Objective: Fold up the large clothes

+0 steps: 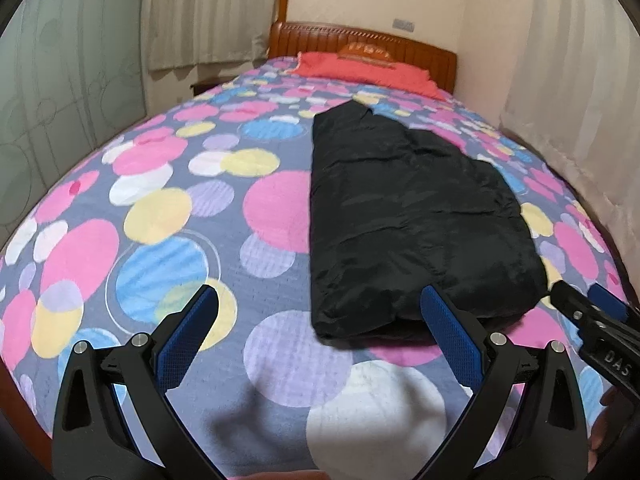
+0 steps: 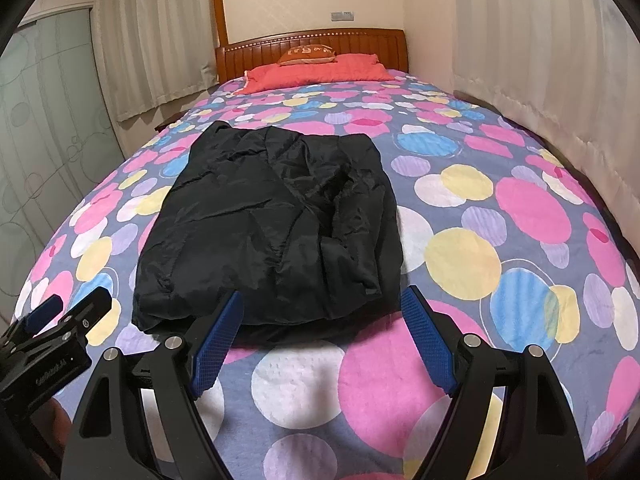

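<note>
A black padded jacket (image 1: 412,216) lies folded lengthwise into a long strip on the bed, its sleeves tucked in; the right wrist view shows the jacket (image 2: 276,224) with a crumpled sleeve on top. My left gripper (image 1: 320,300) stands open just short of the jacket's near left corner, nothing between its blue pads. My right gripper (image 2: 322,304) is open too, its jaws straddling the near hem without pressing on it. Each view catches the other gripper at its edge: the right gripper (image 1: 588,304) and the left gripper (image 2: 68,308).
The bedspread (image 1: 160,208) has large coloured circles. A red pillow (image 2: 316,70) with a small orange cushion (image 2: 310,55) lies against the wooden headboard (image 2: 360,40). Curtains (image 2: 540,60) run along the right side, a frosted glass wardrobe door (image 2: 44,120) on the left.
</note>
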{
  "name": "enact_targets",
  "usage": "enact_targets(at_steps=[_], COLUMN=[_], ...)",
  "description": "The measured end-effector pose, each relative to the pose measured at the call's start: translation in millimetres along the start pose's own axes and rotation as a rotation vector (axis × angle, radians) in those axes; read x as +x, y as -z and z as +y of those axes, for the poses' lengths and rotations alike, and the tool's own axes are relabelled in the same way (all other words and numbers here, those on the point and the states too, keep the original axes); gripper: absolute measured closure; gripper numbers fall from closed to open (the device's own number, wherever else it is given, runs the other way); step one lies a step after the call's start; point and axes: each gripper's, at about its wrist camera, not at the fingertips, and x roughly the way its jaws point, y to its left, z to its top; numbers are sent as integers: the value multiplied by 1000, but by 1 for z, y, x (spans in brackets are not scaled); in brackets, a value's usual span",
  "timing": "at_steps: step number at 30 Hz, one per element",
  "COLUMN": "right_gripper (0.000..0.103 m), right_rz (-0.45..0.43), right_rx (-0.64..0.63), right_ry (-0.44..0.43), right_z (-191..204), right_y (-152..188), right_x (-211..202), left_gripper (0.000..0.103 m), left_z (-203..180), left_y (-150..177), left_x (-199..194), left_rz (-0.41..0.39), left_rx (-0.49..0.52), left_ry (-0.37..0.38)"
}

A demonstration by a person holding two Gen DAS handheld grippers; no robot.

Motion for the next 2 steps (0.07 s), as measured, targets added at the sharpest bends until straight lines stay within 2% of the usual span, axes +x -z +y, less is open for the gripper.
enact_targets(at_steps=[2], right_gripper=[23], right_rz=[9], right_rx=[5], right_ry=[2], right_z=[-3], right_y=[0], right_x=[4], left_gripper=[2], left_z=[6], left_y=[1], left_x=[8], left_rz=[31], left_rx=[-20], left_ry=[-7])
